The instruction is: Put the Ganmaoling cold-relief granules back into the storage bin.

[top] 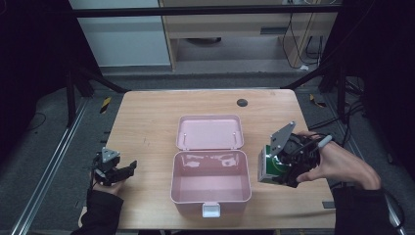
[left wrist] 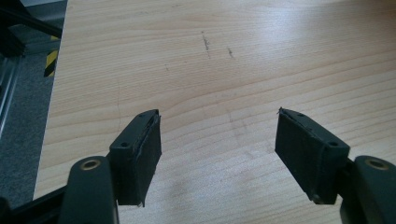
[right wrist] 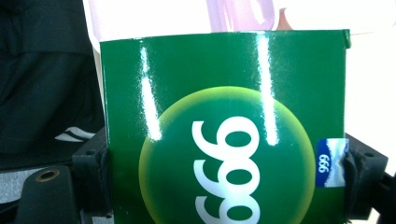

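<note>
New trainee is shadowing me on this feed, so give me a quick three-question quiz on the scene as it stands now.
1. True or false: the pink box has its lid open.
2. Which hand-held gripper holds the green carton: A left, B right, C neither?
3. Fill in: the left hand-held gripper hovers over bare ____ with jaws apart.

Key: 1 true. 2 B: the right hand-held gripper clamps it beside the box. 3 table.

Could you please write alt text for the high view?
A right claw holds a green box beside an open pink case on a wooden table; the left claw rests open, empty.
</note>
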